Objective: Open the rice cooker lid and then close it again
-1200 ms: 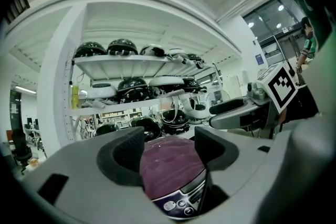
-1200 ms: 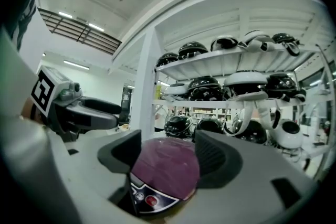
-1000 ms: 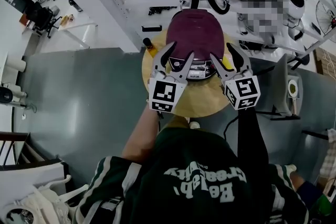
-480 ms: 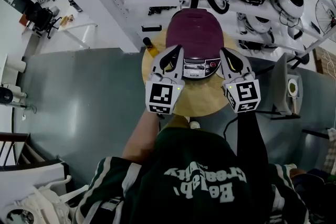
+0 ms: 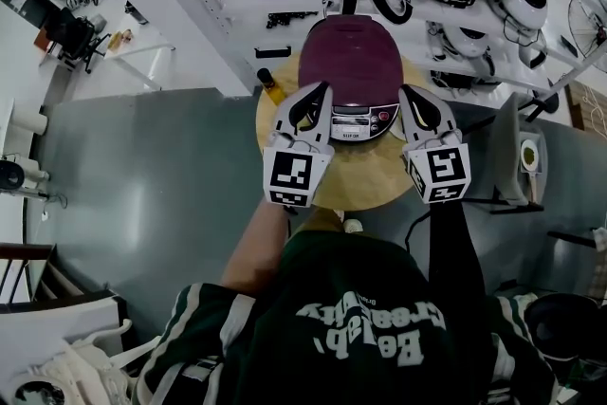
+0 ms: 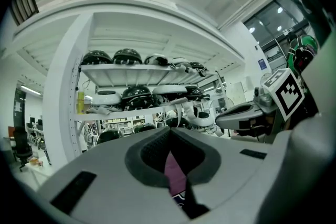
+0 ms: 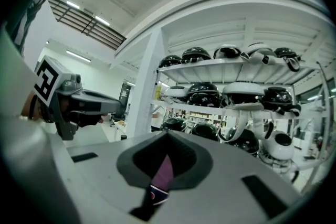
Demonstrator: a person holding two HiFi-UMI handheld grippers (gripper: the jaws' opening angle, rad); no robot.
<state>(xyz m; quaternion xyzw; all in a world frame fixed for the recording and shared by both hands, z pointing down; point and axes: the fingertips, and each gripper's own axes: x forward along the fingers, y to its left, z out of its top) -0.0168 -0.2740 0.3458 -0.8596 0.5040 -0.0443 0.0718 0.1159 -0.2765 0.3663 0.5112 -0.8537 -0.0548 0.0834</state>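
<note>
**Lid down, both tools closed and empty at the cooker's front.**
The round bench [image 5: 365, 190] carries the rice cooker [image 5: 358, 121] near its far edge. The maroon lid [image 5: 353, 52] lies shut, which fits a lid waiting to be raised or one already lowered again. You hold the left tool [image 5: 320, 93] and right tool [image 5: 410, 96] level on either side of the front panel, jaws together on nothing. Closed tips likely suit pressing rather than grasping.

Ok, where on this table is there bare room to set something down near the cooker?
The near arc of the wooden table is bare, bordered by the front panel of the rice cooker and the left gripper and right gripper. The back is crowded: the cooker fills it, a bottle stands at the left rear edge, and the helmet shelf is close behind.
</note>
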